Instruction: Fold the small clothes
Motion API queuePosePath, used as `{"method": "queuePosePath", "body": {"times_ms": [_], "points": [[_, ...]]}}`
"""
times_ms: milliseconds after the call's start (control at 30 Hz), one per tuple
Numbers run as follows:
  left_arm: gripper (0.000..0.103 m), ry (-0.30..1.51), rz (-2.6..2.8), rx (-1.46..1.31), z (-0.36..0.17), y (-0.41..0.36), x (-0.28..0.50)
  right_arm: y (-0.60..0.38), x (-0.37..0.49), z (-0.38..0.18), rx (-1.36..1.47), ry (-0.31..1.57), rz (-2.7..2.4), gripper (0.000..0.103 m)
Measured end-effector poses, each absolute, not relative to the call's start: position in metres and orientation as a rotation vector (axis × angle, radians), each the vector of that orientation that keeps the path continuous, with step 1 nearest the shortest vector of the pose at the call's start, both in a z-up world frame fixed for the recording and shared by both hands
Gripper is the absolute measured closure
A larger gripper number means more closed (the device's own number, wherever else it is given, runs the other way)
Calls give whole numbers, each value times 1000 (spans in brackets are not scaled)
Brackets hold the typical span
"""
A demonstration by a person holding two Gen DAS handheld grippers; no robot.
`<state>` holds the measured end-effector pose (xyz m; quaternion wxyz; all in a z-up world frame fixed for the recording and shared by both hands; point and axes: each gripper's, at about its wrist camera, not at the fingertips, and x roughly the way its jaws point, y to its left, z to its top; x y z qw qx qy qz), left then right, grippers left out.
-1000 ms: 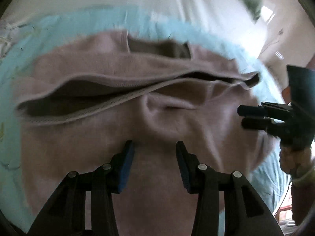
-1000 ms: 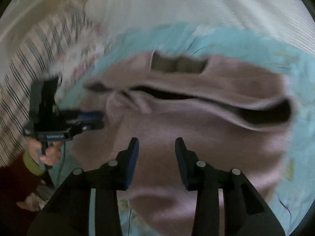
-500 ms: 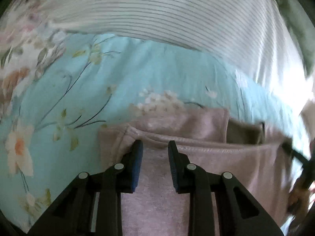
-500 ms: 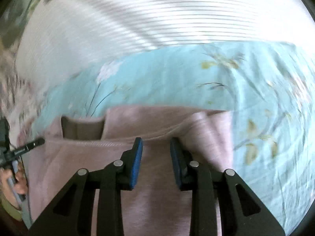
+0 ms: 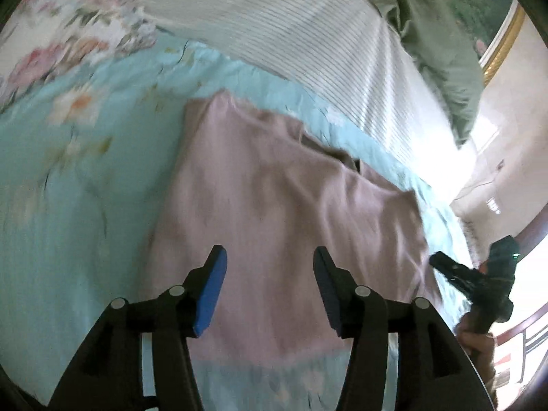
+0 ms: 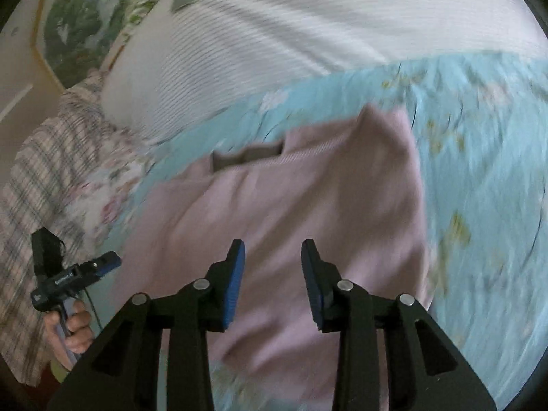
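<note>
A pink garment (image 5: pixel 284 212) lies spread flat on a light blue floral quilt (image 5: pixel 68 188), directly ahead of and beneath both pairs of jaws. Its far edge, with a darker notch like a neckline or pocket opening, lies well beyond the tips, nearest a white striped pillow (image 5: pixel 308 34). The cloth looks doubled over, likely so a further fold can be made, though blur hides the layers.

The left gripper (image 5: pixel 269 270) hangs just above the near half with jaws wide apart, holding nothing. The right gripper (image 6: pixel 272 267) hovers over the same cloth, jaws parted less widely, also empty. Each shows at the edge of the other's view, flanking the garment, probably placed to grasp opposite sides.
</note>
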<state>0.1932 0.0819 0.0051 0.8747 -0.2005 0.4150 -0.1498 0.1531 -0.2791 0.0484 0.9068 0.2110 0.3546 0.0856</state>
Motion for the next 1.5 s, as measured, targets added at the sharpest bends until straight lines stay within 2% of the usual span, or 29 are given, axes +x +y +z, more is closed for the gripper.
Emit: {"method": "queuePosePath", "body": {"times_ms": [167,333,567,667,900,967,1000,1067,1100,1133,1300,1500], "points": [[49,899,-332,-522,-16,86,138,-262,116,26,489,749,193,67],[45,942,-336,-567,-38,84,114,-248,98,15,493,783,215,67],[34,953,-345,-752,-59,93,135,-241,86,22,498,777,226,65],[28,930,-324,-807,-63,94,150,-238,83,27,494,764,233,58],[28,867,-200,-890,-64,107,185,-234,85,33,499,757,256,57],[33,854,-170,-884,-62,109,192,-234,88,35,500,756,255,57],[40,852,-154,-863,-61,109,196,-236,91,35,499,757,255,57],[59,855,-130,-830,-61,109,204,-239,97,37,497,756,257,57],[81,861,-130,-829,-62,110,208,-241,101,38,495,757,254,57],[91,861,-142,-838,-62,112,211,-244,107,40,496,762,254,57],[97,771,-198,-706,-23,90,210,-263,133,47,514,767,266,57],[98,718,-372,-411,26,-2,208,-287,172,55,538,785,316,57]]}}
